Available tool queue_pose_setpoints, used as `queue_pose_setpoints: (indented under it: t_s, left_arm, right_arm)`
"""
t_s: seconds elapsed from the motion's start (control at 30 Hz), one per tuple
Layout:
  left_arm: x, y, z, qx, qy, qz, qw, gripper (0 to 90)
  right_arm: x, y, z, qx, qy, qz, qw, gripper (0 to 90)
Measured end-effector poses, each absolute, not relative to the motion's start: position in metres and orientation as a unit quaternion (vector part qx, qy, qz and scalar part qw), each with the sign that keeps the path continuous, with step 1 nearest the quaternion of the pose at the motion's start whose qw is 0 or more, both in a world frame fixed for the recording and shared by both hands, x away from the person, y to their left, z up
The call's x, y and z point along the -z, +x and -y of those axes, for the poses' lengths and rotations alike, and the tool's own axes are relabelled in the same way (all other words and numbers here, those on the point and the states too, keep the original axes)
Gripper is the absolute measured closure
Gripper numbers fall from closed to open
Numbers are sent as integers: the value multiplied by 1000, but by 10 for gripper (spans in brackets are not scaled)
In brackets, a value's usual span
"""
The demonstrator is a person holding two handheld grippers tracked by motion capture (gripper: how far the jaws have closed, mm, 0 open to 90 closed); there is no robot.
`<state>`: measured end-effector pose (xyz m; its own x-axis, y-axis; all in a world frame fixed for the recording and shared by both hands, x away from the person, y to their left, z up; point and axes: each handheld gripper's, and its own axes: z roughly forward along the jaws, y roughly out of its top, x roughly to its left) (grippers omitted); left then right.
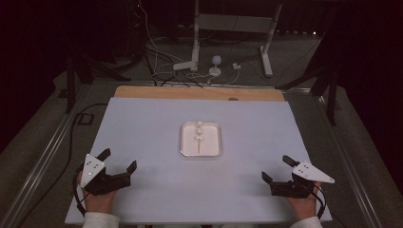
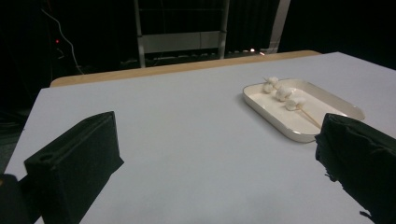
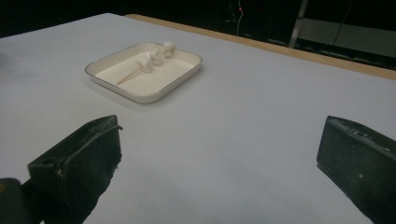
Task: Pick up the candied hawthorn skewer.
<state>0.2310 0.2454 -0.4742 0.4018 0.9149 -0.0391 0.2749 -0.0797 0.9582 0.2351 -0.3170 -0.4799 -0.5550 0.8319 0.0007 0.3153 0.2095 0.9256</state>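
White surface (image 1: pixel 157 123) is lying over a wooden board. Left gripper (image 1: pixel 119 160) and right gripper (image 1: pixel 278 168) are resting at the near corners, jaws standing wide apart, gripping nothing. White tray (image 1: pixel 216 142) is sitting mid-surface, well apart from both, carrying a marshmallow skewer (image 1: pixel 199 134) lying lengthwise.
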Motion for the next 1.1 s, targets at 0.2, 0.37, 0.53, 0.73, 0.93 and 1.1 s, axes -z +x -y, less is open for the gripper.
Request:
queue_pose_setpoints:
  t_s: [0.2,0.37,0.53,0.73,0.93,1.1]
  left_arm:
    - [472,229,-243,-322,662,-443,511,6]
    - [469,228,-241,-323,661,-443,513,6]
    - [464,231,-236,-323,660,-440,516,6]
    - [453,238,-227,-316,667,-433,518,6]
    - [446,250,-218,-310,670,-432,518,6]
    - [442,262,-206,-302,679,-428,514,6]
  right_arm:
    - [481,235,313,-490,387,-736,262,0]
    - [481,235,312,-490,390,-734,264,0]
    - [481,235,314,-492,398,-727,266,0]
    - [481,235,315,-491,401,-725,269,0]
    - [482,235,315,-490,404,-724,270,0]
    - [482,235,315,-490,405,-723,270,0]
